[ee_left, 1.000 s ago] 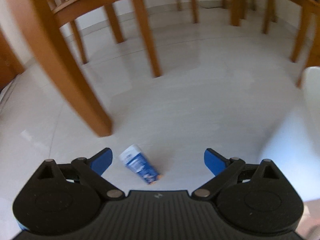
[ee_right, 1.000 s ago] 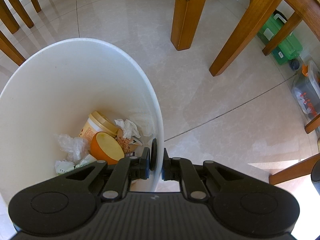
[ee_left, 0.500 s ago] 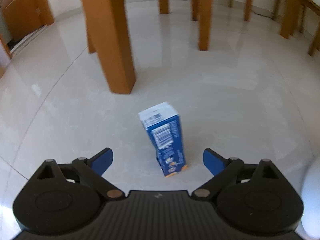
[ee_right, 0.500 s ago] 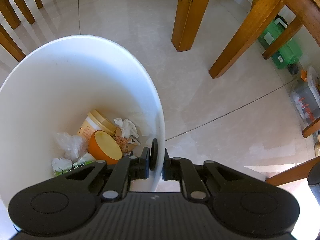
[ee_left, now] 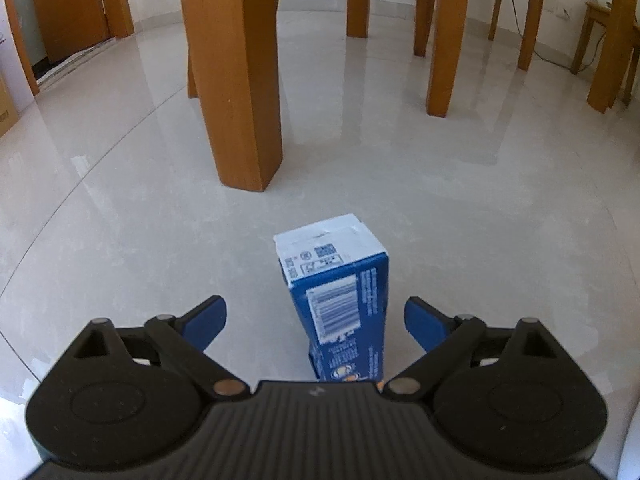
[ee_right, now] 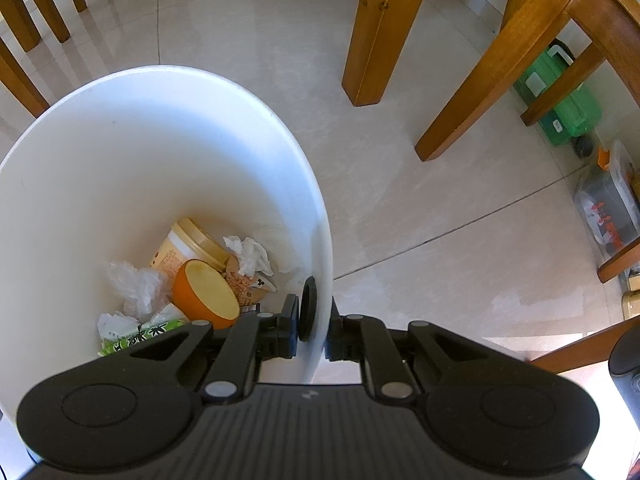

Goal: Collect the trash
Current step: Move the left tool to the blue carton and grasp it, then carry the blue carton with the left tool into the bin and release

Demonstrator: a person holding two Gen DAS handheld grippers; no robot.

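While rim-clamped in the right claw, white bin of cups, tissues

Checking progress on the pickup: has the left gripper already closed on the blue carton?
No. The left gripper has its jaws spread wide, and the blue carton stands on the floor between them, untouched.

A glossy pale tiled floor is seen, lit brightly, with wooden table legs and a wooden door.
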